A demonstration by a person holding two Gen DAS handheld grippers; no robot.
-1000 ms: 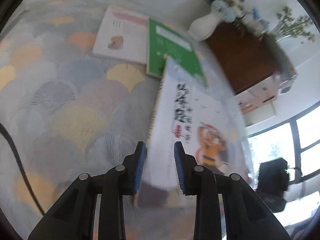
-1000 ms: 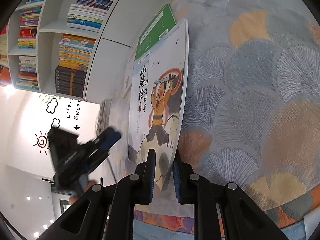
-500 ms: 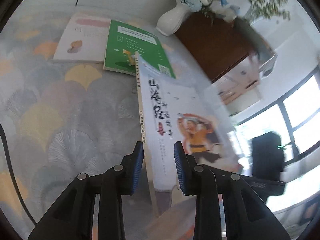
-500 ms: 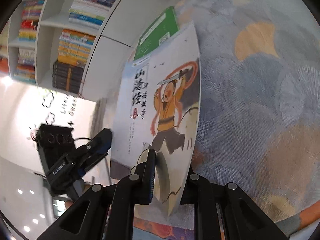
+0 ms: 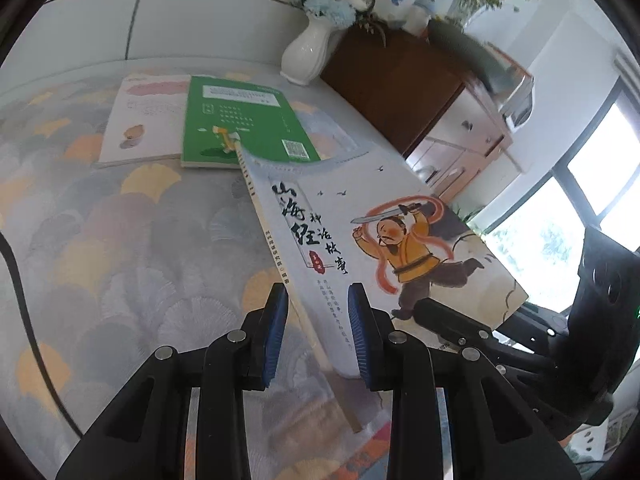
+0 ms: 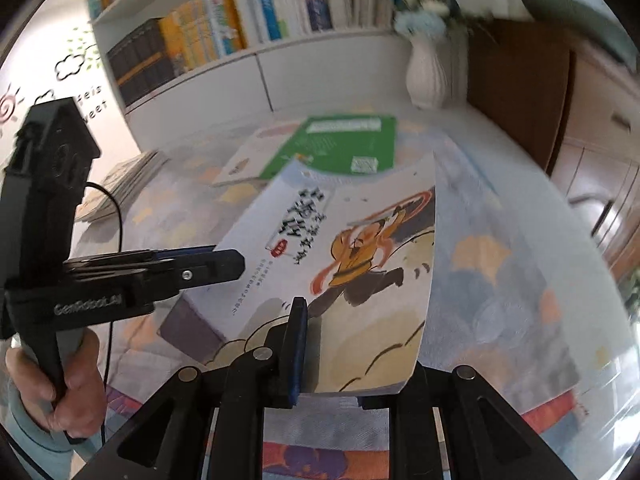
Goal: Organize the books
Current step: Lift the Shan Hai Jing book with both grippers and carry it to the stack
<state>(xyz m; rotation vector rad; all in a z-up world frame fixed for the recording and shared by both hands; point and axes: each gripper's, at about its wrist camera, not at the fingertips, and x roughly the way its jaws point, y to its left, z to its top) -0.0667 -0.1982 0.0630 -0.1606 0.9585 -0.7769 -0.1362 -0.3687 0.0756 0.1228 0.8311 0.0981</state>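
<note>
Both my grippers are on one book (image 5: 360,240), a thin glossy paperback held off the cloth (image 5: 100,260) and tilted. The cover is pale with black brush lettering and a cartoon figure in an orange robe swinging a sword. The spine edge is thin and yellowish.

My left gripper (image 5: 316,332) straddles the spine-side corner. Its ribbed blue pads (image 5: 276,328) stand on either side of that corner. From the left wrist view I cannot tell whether they press on it; in the right wrist view they look closed over the corner (image 6: 192,260).

My right gripper (image 6: 352,344) is clamped on the bottom edge of the cover. One blue pad lies flat on the printed face; the other finger is hidden behind the page. The cover bows a little at the free edge.

My left hand (image 6: 60,384) wraps the black plastic handle, with a light sleeve at the wrist.

The cloth below is soft-looking fabric with a fan-scale pattern in grey, yellow and orange. Two more books lie flat on it further back. The green book (image 5: 244,124) partly overlaps the white book (image 5: 140,120), both matte rectangles. A stack of thin books (image 6: 120,184) sits at the cloth's left edge.

Behind is a white ribbed vase (image 5: 308,56) with blue flowers, just beside a dark wooden cabinet (image 5: 400,80). White shelves (image 6: 208,28) hold rows of upright spines.
</note>
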